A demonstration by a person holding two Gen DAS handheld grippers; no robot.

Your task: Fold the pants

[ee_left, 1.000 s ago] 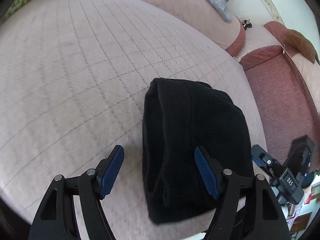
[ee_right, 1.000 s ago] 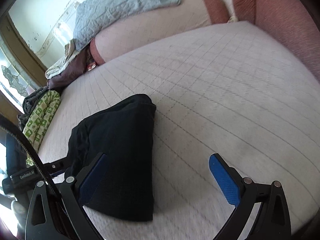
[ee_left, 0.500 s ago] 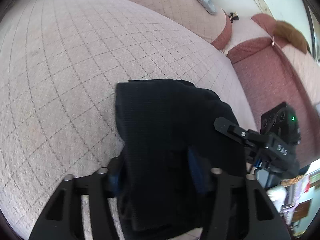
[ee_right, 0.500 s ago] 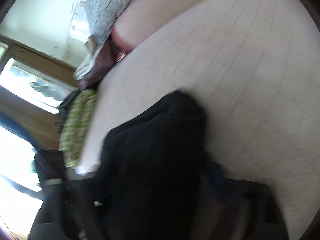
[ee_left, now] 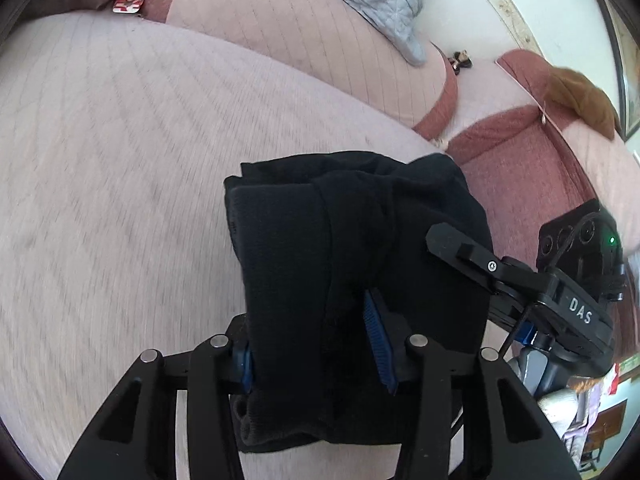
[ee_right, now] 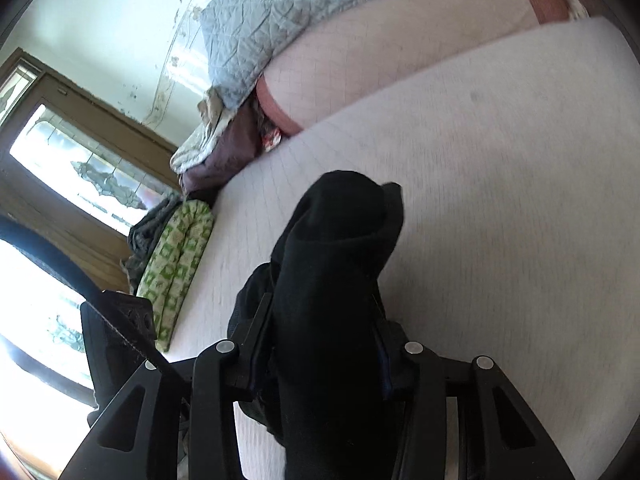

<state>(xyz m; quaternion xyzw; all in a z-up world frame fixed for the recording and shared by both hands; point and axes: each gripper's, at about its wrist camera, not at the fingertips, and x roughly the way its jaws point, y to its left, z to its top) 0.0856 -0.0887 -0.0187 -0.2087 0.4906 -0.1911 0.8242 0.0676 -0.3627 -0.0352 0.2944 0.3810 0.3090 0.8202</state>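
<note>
Both grippers clamp the pants [ee_left: 352,248], a folded black bundle at the near edge of the sofa seat [ee_left: 120,184]. We pinch with the left gripper [ee_left: 316,354] and the right gripper [ee_right: 320,364] side by side, probably so the layers keep together.

The right claw [ee_right: 326,354] at the bottom center of the frame was clamped on the folded black pants [ee_right: 336,280], which rose toward mid-frame above the pale quilted bed [ee_right: 500,208]. A grey quilt [ee_right: 296,12] lay at the top.
</note>
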